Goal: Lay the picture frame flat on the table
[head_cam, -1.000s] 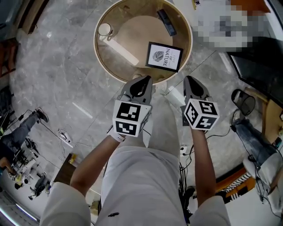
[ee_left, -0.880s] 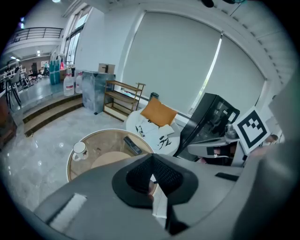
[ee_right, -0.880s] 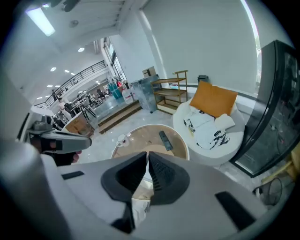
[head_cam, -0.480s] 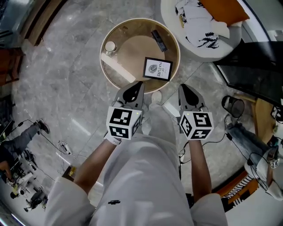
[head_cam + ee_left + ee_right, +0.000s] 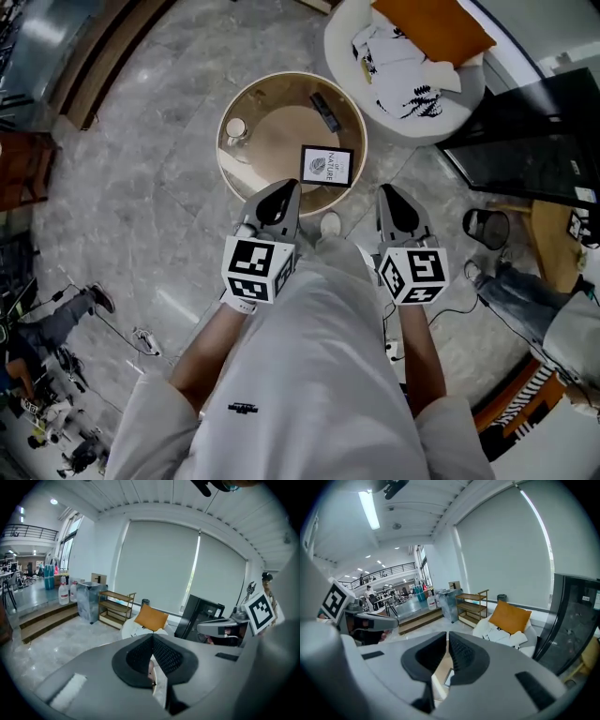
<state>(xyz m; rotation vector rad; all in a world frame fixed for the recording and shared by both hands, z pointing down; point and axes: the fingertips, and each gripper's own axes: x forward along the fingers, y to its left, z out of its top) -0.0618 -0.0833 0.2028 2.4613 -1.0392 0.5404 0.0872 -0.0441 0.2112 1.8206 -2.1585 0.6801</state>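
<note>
Frame [image 5: 327,165] looks flat, face up, near the front edge of the round table [image 5: 272,131]. Your left gripper [image 5: 289,187] and right gripper [image 5: 387,193] are pressed together, empty, well apart from it. Nothing looks left to do.

An orange cushion [image 5: 433,28] lies on the white armchair [image 5: 342,37]; 1 dark remote [image 5: 325,112] and 1 cup [image 5: 235,127] sit well apart.
</note>
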